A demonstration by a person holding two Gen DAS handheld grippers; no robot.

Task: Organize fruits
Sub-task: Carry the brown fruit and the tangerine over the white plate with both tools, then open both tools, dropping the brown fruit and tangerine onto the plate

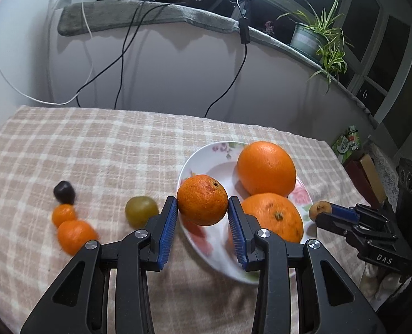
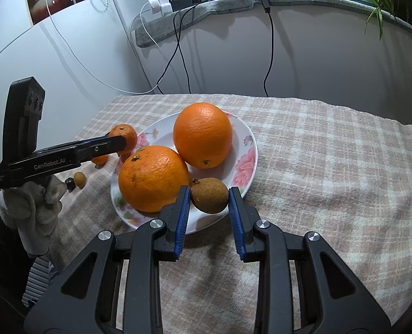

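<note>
My left gripper (image 1: 202, 208) is shut on a small rough-skinned orange (image 1: 202, 199) and holds it above the left rim of a white floral plate (image 1: 220, 156). Two large oranges (image 1: 266, 168) (image 1: 272, 217) lie in the plate. My right gripper (image 2: 209, 199) is shut on a small brown fruit (image 2: 209, 195) and holds it over the plate's near rim (image 2: 245, 178). The two large oranges also show in the right wrist view (image 2: 202, 134) (image 2: 153, 178). The right gripper and its brown fruit (image 1: 320, 208) show at the plate's right edge in the left wrist view.
On the checked cloth (image 1: 108, 144) left of the plate lie a green fruit (image 1: 141, 211), two small tangerines (image 1: 76, 235) (image 1: 63, 213) and a dark fruit (image 1: 64, 192). Cables hang down the wall behind. A plant (image 1: 317, 36) stands on the ledge. Boxes (image 1: 364, 167) stand at the right.
</note>
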